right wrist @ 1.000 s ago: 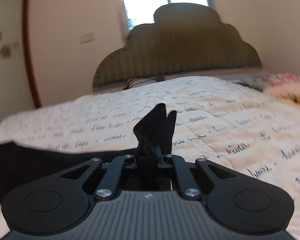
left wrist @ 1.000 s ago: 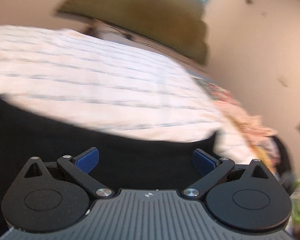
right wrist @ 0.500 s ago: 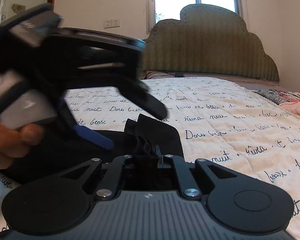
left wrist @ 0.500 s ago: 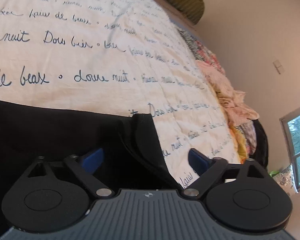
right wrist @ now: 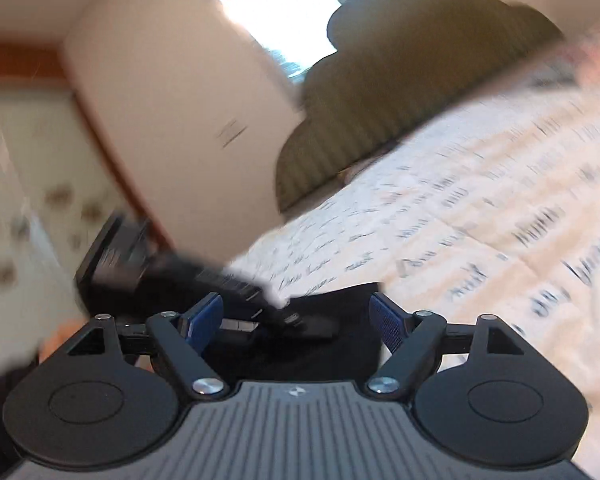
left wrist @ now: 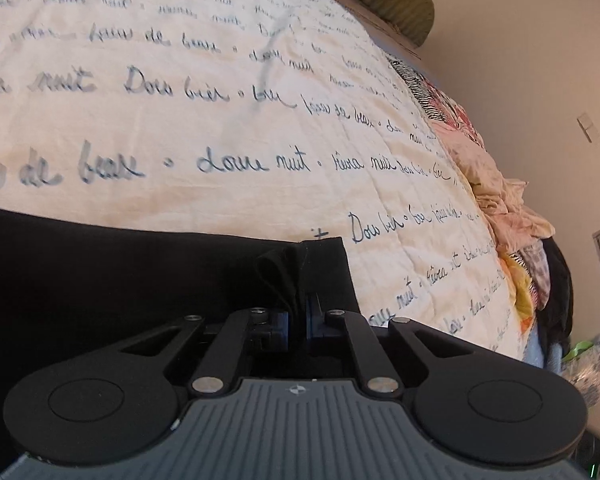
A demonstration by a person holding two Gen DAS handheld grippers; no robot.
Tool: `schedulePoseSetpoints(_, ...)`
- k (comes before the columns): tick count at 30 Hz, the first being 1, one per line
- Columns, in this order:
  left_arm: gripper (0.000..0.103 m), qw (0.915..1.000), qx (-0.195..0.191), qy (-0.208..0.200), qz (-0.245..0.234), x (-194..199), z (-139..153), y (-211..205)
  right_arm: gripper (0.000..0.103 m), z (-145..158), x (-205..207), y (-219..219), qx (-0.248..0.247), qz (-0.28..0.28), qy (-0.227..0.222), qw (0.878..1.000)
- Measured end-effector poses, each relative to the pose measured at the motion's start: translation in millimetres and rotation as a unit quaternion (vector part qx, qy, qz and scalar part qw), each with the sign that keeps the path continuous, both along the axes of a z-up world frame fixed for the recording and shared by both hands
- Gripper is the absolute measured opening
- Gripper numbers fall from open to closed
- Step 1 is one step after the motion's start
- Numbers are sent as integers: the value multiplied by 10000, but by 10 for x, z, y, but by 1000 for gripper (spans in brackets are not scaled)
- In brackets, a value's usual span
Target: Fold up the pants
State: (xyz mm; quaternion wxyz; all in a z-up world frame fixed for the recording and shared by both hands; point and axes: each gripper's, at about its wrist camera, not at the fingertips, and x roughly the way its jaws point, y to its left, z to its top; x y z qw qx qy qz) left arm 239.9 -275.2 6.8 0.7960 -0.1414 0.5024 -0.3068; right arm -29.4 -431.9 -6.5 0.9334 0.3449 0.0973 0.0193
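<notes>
I work from the left side across. My left hand-held gripper [left wrist: 297, 322] is closing on a bunched corner of the black fabric pants [left wrist: 140, 280]; a fold of the cloth stands up between its blue pads, which already pinch it. The pants lie flat on the bed, spread to the left of that corner over the cream quilted bedspread printed with dark handwriting [left wrist: 260, 120], their upper edge running straight across it. Beyond, along the bed's far right side, sits a heap of crumpled pink and patterned clothes [left wrist: 500, 200], well apart from my work.

My right hand-held gripper [right wrist: 298, 320] is opening: its blue pads [right wrist: 386, 326] stand wide with nothing pressed between them, though the black cloth lies just below and ahead of them. The right view is blurred, so I cannot tell exactly where the cloth's edge runs there. The other gripper's dark body shows at the left of that view, close by.

As I judge it, this is a handover of the corner. To do it well I should let the left pinch settle deep enough to catch both layers of the fold, not just the top one, before pulling. I would then keep the cloth low and taut, and draw the right gripper clear so it does not snag or drag the edge out of line.
</notes>
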Motion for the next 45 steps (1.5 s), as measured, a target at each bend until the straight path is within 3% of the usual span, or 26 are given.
schedulePoseSetpoints(3,10,9992,135,-382,-49,-132,130,309,82,-100,-4,-191,610,-326,215,9974)
schedulePoseSetpoints(9,10,9934,540,-941,383,-255,271,1253,82,-45,68,-73,193,-311,450,9983)
schedulePoseSetpoints(14,10,9892,582,-793,1092,-185,213,2063,82,-57,103,-101,237,-374,540,9976)
schedulePoseSetpoints(16,10,9864,701,-778,1268,-170,150,2254,82,-64,152,-63,183,-394,607,9972)
schedulePoseSetpoints(18,11,9864,574,-680,1385,-149,73,2407,82,-60,195,-41,93,-402,685,9968)
schedulePoseSetpoints(26,8,9873,-106,-661,1443,-259,163,2568,82,-57,281,36,-181,-463,994,9938)
schedulePoseSetpoints(30,9,9841,-77,-529,1694,-231,49,2770,82,-57,324,55,-288,-473,1093,9925)
schedulePoseSetpoints(33,9,9810,-294,-393,1875,-270,-23,2953,82,-53,345,66,-339,-467,1160,9916)
schedulePoseSetpoints(36,9,9804,-190,-566,1876,-329,20,3026,81,-55,361,70,-370,-455,1219,9908)
schedulePoseSetpoints(39,12,9802,-236,-539,1891,-312,-129,3041,82,-57,380,71,-401,-442,1259,9902)
schedulePoseSetpoints(42,13,9775,-253,-842,1920,-405,-177,3004,82,-53,384,82,-433,-449,1293,9897)
schedulePoseSetpoints(45,12,9774,-257,-808,1935,-416,-136,3002,81,-49,394,92,-458,-460,1314,9892)
